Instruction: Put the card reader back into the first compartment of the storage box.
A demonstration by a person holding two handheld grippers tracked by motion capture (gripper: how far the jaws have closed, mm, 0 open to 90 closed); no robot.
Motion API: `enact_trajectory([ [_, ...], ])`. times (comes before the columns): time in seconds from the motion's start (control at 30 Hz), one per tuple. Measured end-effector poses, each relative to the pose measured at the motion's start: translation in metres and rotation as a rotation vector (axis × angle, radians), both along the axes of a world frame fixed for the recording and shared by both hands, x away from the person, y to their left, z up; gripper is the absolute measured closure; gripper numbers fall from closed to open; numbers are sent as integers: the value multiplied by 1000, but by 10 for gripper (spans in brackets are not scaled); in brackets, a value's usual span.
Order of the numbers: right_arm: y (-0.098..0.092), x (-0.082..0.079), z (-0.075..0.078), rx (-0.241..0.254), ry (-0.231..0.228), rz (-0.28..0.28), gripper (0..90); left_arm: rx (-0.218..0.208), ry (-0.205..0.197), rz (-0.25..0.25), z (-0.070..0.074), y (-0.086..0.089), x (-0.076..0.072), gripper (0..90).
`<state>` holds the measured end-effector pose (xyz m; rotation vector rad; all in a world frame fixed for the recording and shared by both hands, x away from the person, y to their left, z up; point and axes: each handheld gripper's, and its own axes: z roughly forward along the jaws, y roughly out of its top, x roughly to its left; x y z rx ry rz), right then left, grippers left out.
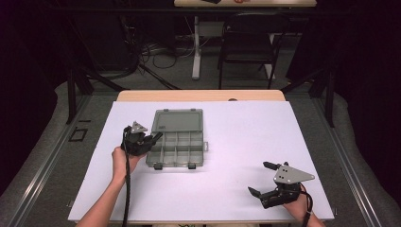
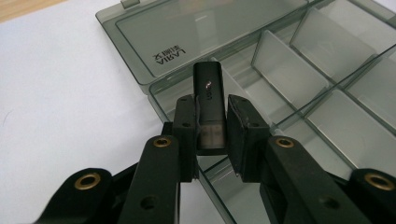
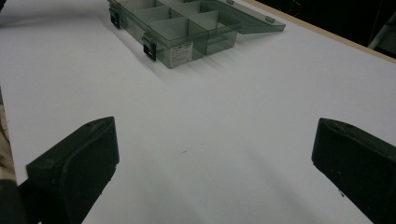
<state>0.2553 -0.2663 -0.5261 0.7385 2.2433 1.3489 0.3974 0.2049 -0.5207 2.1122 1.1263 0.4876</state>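
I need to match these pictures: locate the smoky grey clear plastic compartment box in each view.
High view: smoky grey clear plastic compartment box left of centre, lid open away from the person.
Left gripper view: upper right, behind the held black stick.
Right gripper view: top, left of centre.
Shared landmark: its open lid.

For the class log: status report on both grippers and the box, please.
Left gripper shut on black stick, over the near corner of the open box. Right gripper open, holding nothing, resting apart on the white table. Nothing in the way.
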Motion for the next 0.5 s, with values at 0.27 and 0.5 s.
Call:
enact_trajectory([
  [0.27,0,0,0,4,-3,0,2,31,-2,3,1,-4,2,744],
  [0.5,-1,2,0,12,8,-3,2,49,12,2,0,-6,3,745],
])
